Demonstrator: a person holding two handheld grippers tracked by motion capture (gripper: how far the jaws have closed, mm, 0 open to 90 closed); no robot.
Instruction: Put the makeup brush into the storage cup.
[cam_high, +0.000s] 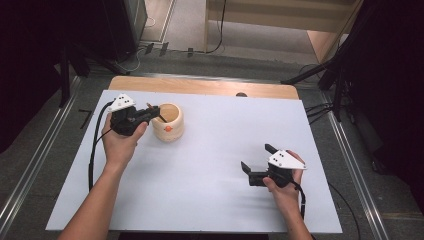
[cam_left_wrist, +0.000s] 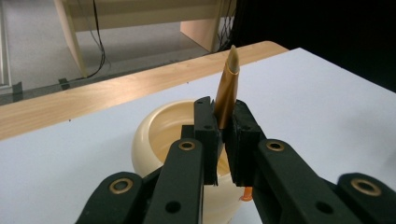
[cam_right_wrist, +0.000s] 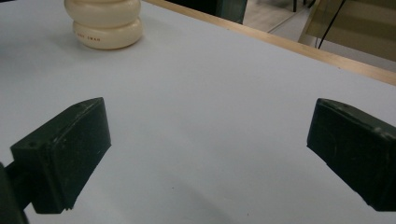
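The left claw (cam_left_wrist: 224, 135) is clamped on a slim gold pen (cam_left_wrist: 227, 91), with its jaws pinching the lower part of the barrel while the pale pointed tip sticks up and away above them. It hangs over the near rim of the cream holder (cam_high: 168, 122), a squat, ribbed pot standing toward the far left of the white table (cam_high: 210, 200). The pen's lower end seems to reach into the pot's mouth, though the jaws hide exactly how deep.

The main risk is the tilt. The pen leans rather than standing straight over the opening, so if the jaws part now, it could tip against the rim and slide out onto the table beside the holder. The grip is also narrow, so the smooth barrel may swivel between the pads as the hand lowers. Pushing down off-centre could catch the rim and nudge or topple the pot, which looks light and is not steadied by anything.

The right claw (cam_high: 259, 163) rests well to the right of the holder, nearer the person, with its jaws wide apart and nothing between them, too far off to brace the pot.
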